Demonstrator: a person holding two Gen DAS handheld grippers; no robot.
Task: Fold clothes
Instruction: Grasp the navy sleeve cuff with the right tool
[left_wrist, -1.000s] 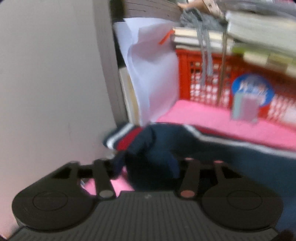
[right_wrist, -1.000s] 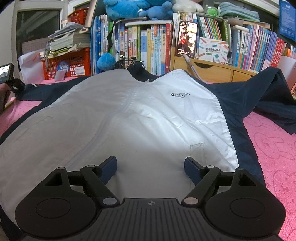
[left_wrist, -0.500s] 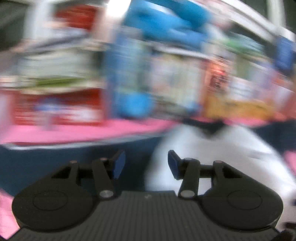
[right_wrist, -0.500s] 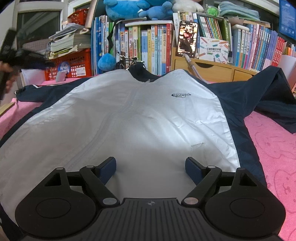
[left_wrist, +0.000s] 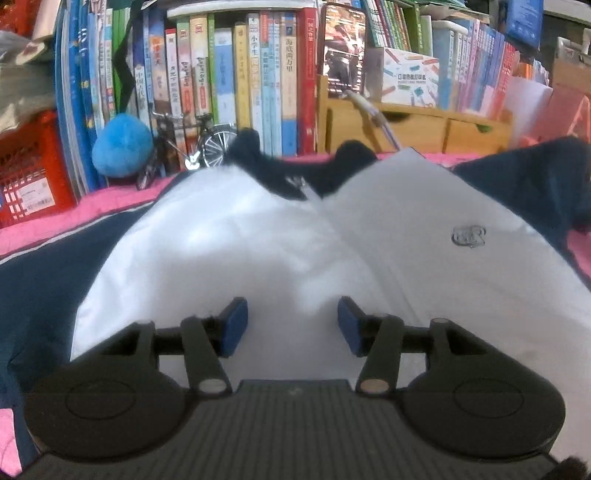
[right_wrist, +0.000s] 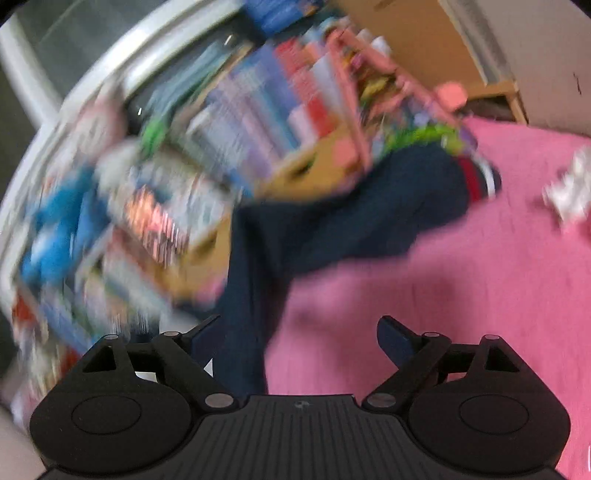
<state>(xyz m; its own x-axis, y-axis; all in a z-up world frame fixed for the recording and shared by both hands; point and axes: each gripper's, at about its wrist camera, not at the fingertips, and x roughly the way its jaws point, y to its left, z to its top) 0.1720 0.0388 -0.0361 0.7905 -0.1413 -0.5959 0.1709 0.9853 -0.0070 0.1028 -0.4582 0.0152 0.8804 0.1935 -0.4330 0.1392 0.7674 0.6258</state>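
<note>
My left gripper (left_wrist: 291, 326) hangs over the white-and-navy zip jacket (left_wrist: 280, 258), jaws opening with nothing pinched. My right gripper (right_wrist: 295, 339), jaws widening and empty, overlooks the jacket's navy sleeve (right_wrist: 332, 221) on the pink quilted bedcover (right_wrist: 461, 295). Beyond stands a row of upright books (left_wrist: 236, 77).

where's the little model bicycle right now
In the left wrist view the model bicycle stands upper left on the pink cover, against the row of books, between the blue plush ball and the jacket collar.
</note>
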